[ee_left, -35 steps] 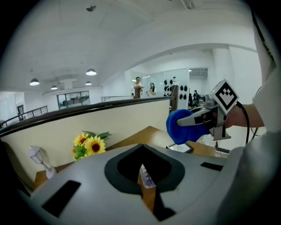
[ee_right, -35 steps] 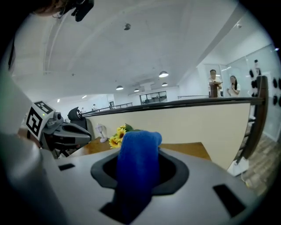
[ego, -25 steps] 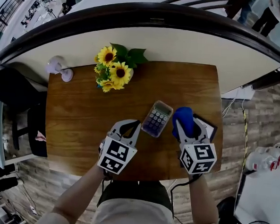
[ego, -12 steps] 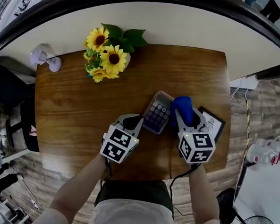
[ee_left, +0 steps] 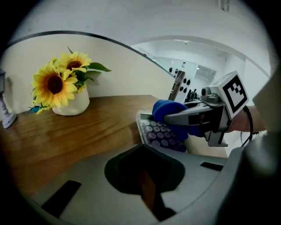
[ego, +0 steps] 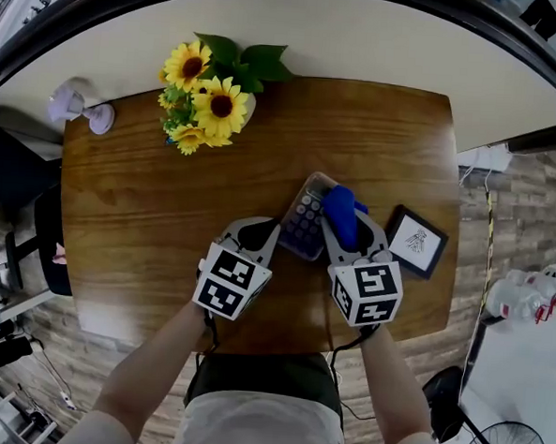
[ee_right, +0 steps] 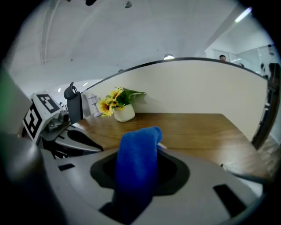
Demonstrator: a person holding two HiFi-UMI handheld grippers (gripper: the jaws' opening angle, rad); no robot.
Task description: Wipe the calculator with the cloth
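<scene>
The calculator [ego: 302, 220] lies slightly tilted near the middle of the wooden table [ego: 147, 208]; its purple keys also show in the left gripper view [ee_left: 160, 135]. My right gripper [ego: 342, 222] is shut on a folded blue cloth [ego: 339, 214], which hangs over the calculator's right part. In the right gripper view the cloth [ee_right: 138, 160] fills the gap between the jaws. My left gripper [ego: 269, 229] is shut with nothing in it, its tip close beside the calculator's left edge; I cannot tell if it touches. From the left gripper view, the right gripper [ee_left: 199, 117] and cloth [ee_left: 167, 110] sit on the keys.
A white pot of sunflowers [ego: 203, 104] stands at the table's far left. A small lilac ornament [ego: 75, 110] sits at the far-left corner. A small framed picture [ego: 415, 242] lies just right of the right gripper. The table's front edge runs under both marker cubes.
Both grippers have come down toward the table. The right gripper has carried the cloth left, from beside the calculator to over its right part. The left gripper stays shut.
</scene>
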